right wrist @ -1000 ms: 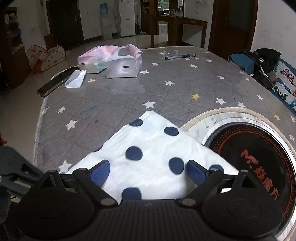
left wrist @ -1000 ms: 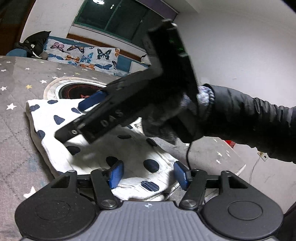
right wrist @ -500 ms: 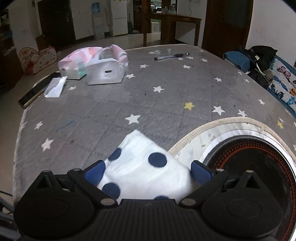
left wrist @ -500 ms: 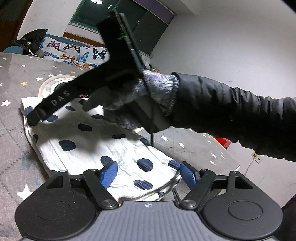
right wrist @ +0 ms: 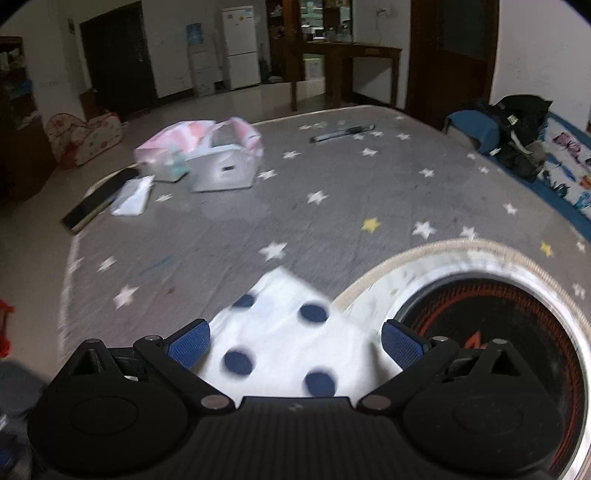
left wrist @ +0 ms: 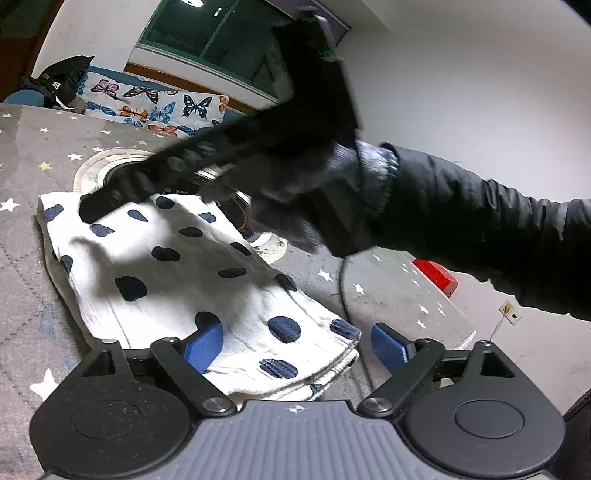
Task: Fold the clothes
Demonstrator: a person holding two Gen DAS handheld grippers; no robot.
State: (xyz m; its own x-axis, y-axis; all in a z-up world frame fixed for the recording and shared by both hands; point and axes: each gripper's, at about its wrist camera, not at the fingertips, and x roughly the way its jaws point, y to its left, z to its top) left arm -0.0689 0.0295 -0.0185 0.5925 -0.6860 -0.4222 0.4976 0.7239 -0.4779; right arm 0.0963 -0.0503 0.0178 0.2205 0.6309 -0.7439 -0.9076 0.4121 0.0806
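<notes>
Left gripper opening over folded cloth (polka-dotted).

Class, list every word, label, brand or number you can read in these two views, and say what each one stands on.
None can be read in full.
Round black cooktop: orange print, cut off by the hand-held gripper and blurred; unreadable.
Black bag: small white mark, too small to read.
Blue poster beside the white fridge: too small.
Box on the star-print table cover: dark label, blurred.
</notes>
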